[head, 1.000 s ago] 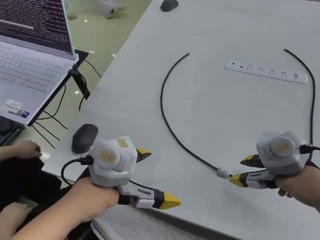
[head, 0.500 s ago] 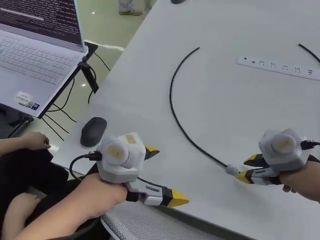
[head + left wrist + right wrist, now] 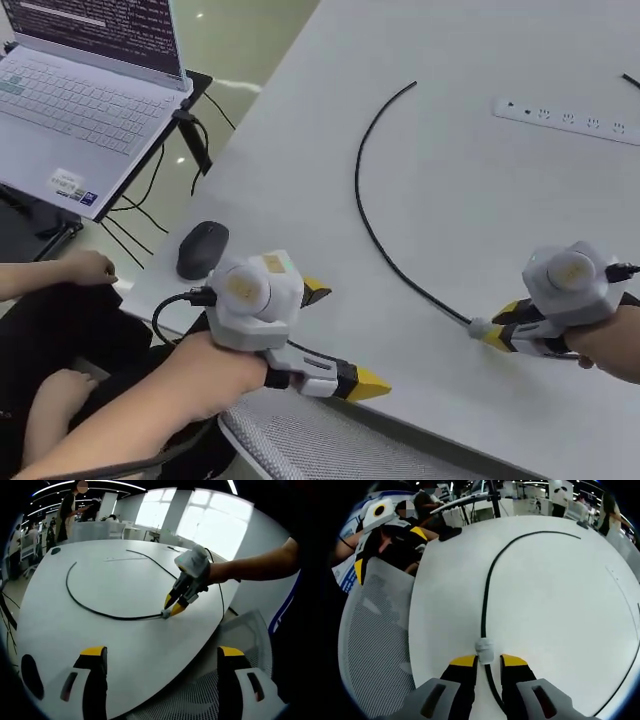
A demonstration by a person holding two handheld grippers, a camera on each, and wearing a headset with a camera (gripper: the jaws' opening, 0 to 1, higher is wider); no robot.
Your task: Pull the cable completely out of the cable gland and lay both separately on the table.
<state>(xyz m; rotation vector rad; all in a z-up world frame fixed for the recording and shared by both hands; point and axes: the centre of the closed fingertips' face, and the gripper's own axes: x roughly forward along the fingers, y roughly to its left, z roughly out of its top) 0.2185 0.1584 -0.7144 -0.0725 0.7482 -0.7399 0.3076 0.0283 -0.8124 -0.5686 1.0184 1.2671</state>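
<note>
2 tongs in play. Left tongs [image 3: 340,337] are spread wide and hold nothing, hovering at the near edge of the worktop [image 3: 470,200], well apart from the work; the left gripper view agrees, with bare worktop between the jaws. Right tongs [image 3: 497,330] are drawn close together at the cable gland [image 3: 480,326]. In the right gripper view the cable gland [image 3: 484,651] sits at the tips and the cable [image 3: 485,595] runs back between the jaws. A gap shows beside it, so cannot tell whether they pinch or only bracket it. The cable is black and thin, lying on the worktop in 1 long arc from a free end at the far side down to the cable gland, and is not yet pulled out. The cable gland is small and white and rests near the front edge. Handling judgement: both look light. Cable is limp, so it drags rather than pushes, and the jacket is probably smooth, so a weak pinch may slip. Cable gland is hard and rounded with little to hold, so it may twist out. Best hold: 1 tongs across the gland body, the other on the cable just beside it, pulling straight along the cable. Regrips are likely, given the length. Power strip [image 3: 565,118] and mouse [image 3: 202,249] lie clear of the arc.
</note>
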